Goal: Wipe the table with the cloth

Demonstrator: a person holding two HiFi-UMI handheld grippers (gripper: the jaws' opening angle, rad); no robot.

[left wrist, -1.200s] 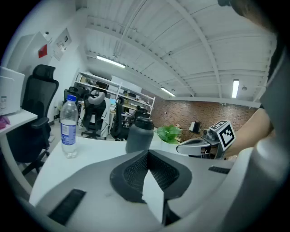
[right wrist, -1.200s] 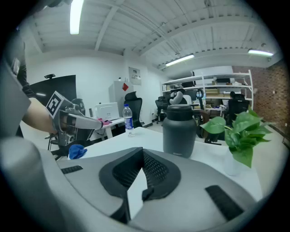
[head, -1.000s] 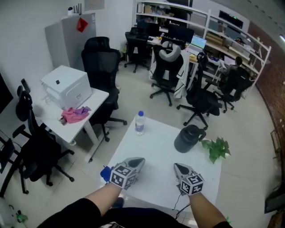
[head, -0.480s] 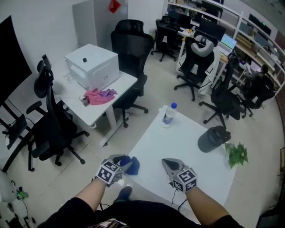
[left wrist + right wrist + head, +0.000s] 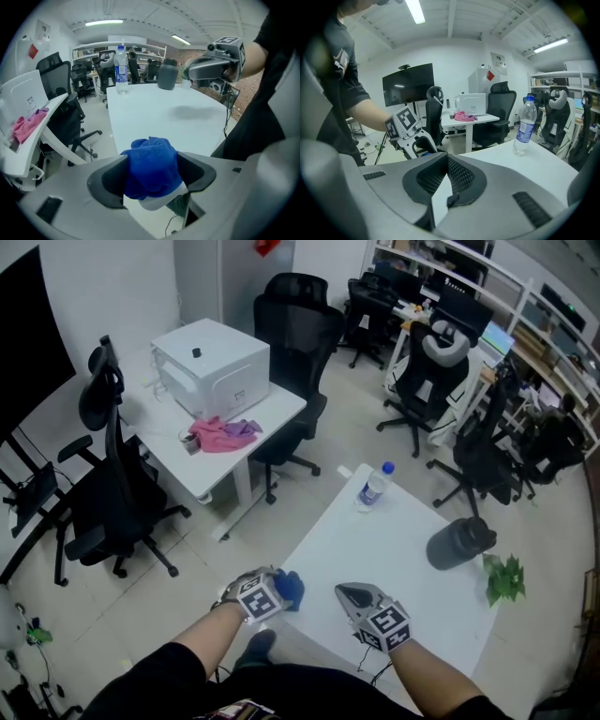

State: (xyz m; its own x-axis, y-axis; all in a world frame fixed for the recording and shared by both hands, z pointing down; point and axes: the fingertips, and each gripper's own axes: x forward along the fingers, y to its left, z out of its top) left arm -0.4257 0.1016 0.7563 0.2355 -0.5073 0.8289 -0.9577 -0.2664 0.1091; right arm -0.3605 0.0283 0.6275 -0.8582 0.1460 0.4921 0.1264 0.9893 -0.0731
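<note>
The blue cloth point(image 5: 152, 164) lies bunched at the near left corner of the white table point(image 5: 394, 549), between the jaws of the left gripper point(image 5: 274, 585), which have just been opening wide around it. The right gripper point(image 5: 446, 165) hovers closed and empty. This looks like the pick-up step. Next, the left jaws need to close firmly on the cloth before any sweep.

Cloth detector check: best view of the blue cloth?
Left gripper view: blue cloth fills mid-frame, folds clear. Head view shows a small blue patch at the table corner; right gripper view barely shows it.
</note>
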